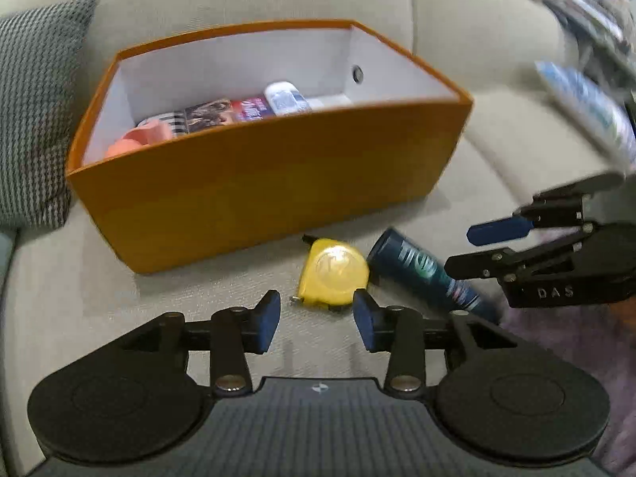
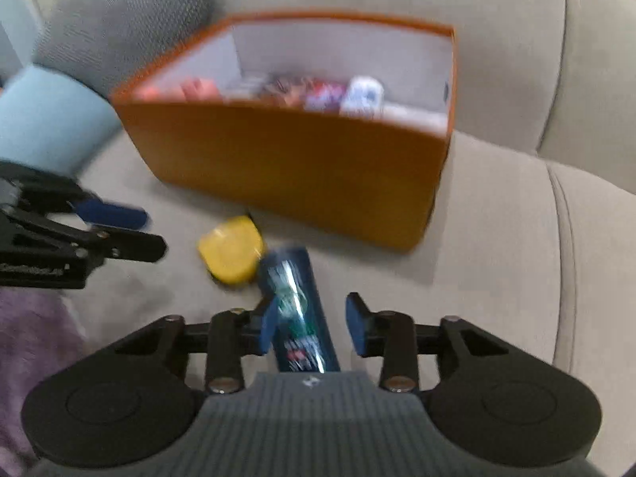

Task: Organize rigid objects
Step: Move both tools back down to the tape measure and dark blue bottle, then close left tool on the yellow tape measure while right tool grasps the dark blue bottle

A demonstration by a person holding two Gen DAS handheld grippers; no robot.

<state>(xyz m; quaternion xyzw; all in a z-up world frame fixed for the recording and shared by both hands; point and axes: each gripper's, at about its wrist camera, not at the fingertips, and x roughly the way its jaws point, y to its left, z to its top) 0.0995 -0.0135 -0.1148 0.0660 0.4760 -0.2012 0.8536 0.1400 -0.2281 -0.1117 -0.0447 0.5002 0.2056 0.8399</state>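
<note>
An orange box with white inner walls stands on the beige sofa and holds a pink object, a printed carton and a white bottle. In front of it lie a yellow tape measure and a dark blue spray can. My left gripper is open just short of the tape measure, with nothing between its fingers. In the right wrist view my right gripper is open around the can, which lies between the jaws close to the left pad, clear of the right one. The tape measure sits left of the can.
A houndstooth cushion leans left of the box, with a light blue cushion near it. A purple cloth covers the sofa's front edge. A blurred blue-white packet lies at the far right. Each gripper shows in the other's view.
</note>
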